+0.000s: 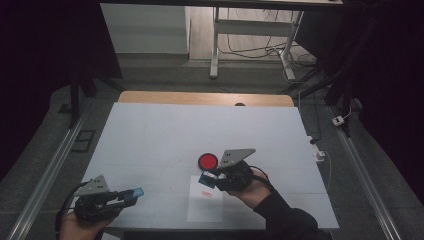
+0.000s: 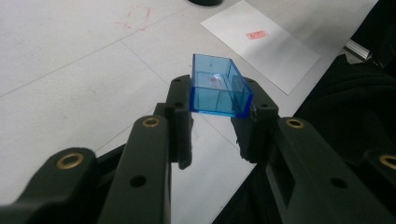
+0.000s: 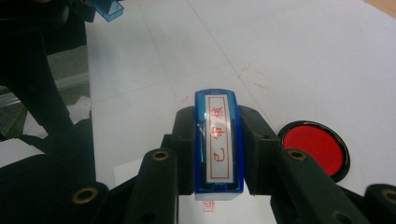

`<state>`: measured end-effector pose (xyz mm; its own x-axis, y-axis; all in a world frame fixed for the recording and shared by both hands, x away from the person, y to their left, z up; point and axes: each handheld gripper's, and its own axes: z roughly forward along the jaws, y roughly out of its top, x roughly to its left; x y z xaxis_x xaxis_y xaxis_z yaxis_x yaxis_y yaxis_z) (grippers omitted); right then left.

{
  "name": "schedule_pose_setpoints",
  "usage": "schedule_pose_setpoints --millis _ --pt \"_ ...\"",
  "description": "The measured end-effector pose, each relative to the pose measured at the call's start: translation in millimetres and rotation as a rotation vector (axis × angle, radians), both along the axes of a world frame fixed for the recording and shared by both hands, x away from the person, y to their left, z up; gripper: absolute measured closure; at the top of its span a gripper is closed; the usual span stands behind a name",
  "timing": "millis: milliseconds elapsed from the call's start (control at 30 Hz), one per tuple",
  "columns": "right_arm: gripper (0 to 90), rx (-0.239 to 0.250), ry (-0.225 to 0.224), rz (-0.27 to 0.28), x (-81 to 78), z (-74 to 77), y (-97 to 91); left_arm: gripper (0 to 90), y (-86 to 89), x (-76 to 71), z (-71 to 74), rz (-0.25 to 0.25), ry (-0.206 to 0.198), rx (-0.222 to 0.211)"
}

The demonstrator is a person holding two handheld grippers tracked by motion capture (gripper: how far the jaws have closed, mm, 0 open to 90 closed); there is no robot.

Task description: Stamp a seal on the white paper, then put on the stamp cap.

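Near the white table's (image 1: pixel 150 135) front edge, we are holding the blue stamp (image 3: pixel 218 142) clamped in the right gripper (image 1: pixel 212 178) above the paper sheet (image 1: pixel 205 206), which already bears a red imprint (image 1: pixel 205 193), while the left gripper (image 1: pixel 131 196) is pinching its blue cap (image 2: pixel 218 86), so recapping probably remains.

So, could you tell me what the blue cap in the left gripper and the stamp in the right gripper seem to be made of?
The blue cap looks like clear, glossy moulded plastic: the table shows through its thin walls, and its edges catch the light. The stamp seems to have the same see-through blue plastic as its body, with a paler face bearing red characters; whether that face is rubber or a printed label is hard to tell.
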<state>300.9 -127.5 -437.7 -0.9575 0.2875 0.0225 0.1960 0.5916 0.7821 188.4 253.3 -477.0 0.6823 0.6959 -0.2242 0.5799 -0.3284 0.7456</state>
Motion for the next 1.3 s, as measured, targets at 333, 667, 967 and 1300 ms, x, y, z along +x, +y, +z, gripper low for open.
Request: schedule_pose_setpoints --millis 333,667,967,1300 --pt "69.4 0.014 0.006 0.025 -4.2 6.2 1.5 68.6 -0.1 0.2 0.0 0.0 0.003 0.0" --pt "69.4 0.005 -0.004 0.032 -2.1 7.1 -0.9 68.6 1.8 0.1 0.4 0.004 0.001 -0.015" --pt "69.4 0.021 -0.003 0.031 -2.2 9.2 -1.7 68.5 -1.3 2.8 2.7 -0.028 -0.021 -0.038" --pt "69.4 0.035 0.002 0.038 -2.8 13.1 -2.4 68.5 -14.0 10.7 10.2 -0.095 -0.05 -0.062"
